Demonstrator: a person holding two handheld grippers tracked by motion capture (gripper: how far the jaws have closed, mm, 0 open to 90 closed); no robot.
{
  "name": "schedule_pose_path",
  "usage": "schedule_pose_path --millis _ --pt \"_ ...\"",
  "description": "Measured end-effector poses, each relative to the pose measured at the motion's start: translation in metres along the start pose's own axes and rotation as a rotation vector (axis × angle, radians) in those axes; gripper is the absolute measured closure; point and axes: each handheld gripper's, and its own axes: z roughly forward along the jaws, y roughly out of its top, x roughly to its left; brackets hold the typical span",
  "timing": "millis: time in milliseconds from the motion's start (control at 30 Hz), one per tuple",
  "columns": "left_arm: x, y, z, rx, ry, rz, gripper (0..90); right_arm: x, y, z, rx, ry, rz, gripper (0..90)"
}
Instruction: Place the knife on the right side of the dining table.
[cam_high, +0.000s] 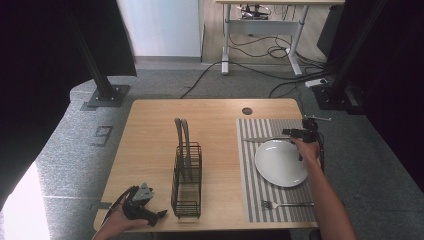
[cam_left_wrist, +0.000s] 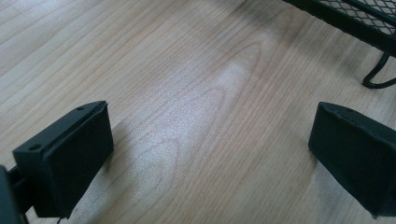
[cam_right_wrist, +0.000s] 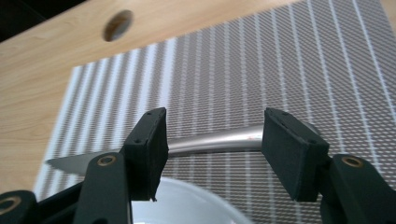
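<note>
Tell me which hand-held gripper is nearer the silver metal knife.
Right. The right hand-held gripper hovers open over the silver metal knife beyond the plate; the left hand-held gripper is across the table beside the black wire rack.

Left tool (cam_high: 159, 216) low at near table edge, jaws wide apart, right tool (cam_high: 290, 133) reached forward, jaws spread

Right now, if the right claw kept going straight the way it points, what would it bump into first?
Most likely the knife. The right claw is open, with the knife's handle lying across the gap on the striped mat. How far above the knife it sits is hard to tell.
</note>
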Motion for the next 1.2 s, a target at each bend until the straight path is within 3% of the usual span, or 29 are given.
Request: schedule_pose_path --millis 267,333,433,667,700,833,900,1200 --pt "0.000 0.000 0.000 0.000 -0.001 0.002 0.0 0.037 -0.011 -0.022 -0.019 0.071 -0.131 39.2" --pt "0.000 0.000 0.000 0.001 -0.001 0.002 0.0 0.049 -0.021 -0.030 -0.045 0.102 -0.173 39.8" --pt "0.000 0.000 0.000 0.001 -0.001 0.002 0.0 0.064 -0.031 -0.036 -0.021 0.131 -0.221 38.5" --pt "0.000 0.000 0.000 0.001 -0.001 0.002 0.0 0.101 -0.061 -0.057 -0.032 0.195 -0.350 38.4" --pt "0.000 0.000 0.000 0.001 -0.001 0.002 0.0 0.109 -0.069 -0.061 -0.032 0.223 -0.368 38.3" --pt "0.000 0.000 0.000 0.001 -0.001 0.002 0.0 0.121 -0.082 -0.068 -0.029 0.260 -0.397 38.4" --pt "0.000 0.000 0.000 0.001 -0.002 0.002 0.0 0.133 -0.096 -0.072 -0.028 0.296 -0.418 38.4" --pt "-0.001 0.000 0.000 0.001 0.000 0.002 0.0 0.169 -0.132 -0.067 0.000 0.371 -0.501 37.5"
